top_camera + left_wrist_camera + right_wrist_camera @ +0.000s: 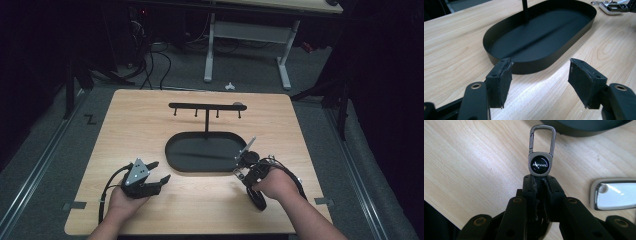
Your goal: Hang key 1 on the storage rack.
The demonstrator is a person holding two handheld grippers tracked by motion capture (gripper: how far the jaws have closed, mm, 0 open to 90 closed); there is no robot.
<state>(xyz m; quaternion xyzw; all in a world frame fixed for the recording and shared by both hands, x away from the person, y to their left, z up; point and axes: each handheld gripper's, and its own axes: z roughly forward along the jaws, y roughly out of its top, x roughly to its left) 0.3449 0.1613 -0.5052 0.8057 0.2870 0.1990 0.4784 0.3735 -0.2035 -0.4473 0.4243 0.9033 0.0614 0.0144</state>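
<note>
**Right gripper view: keyring pinched tight, clip end pointing at the tray**

Right gripper view puts us right on the action: the right gripper point(539, 185) has its two black jaws pressed together on the lower end of a keyring point(541, 152), a grey metal piece with a round black badge and a carabiner clip above it. The clip sticks out past the jaw tips, aimed at the dark rim of the oval tray point(584, 128) at the top of the frame. Off to the right on the wooden table point(474, 157) lies a silver-edged flat piece point(614, 194), just beside the jaws.

From the high view, the right gripper point(246, 161) sits at the tray's right end, close to its rim, with the keyring point(247, 148) slanting up from its tip. A black stand with a hooked crossbar point(207, 106) rises from the tray point(172, 150).

Over on the other side, the left gripper point(159, 171) sits low near the table's front, left of the tray. Left gripper view shows its jaws spread wide with nothing between the pads point(502, 83), the tray point(524, 67) straight ahead.
</note>
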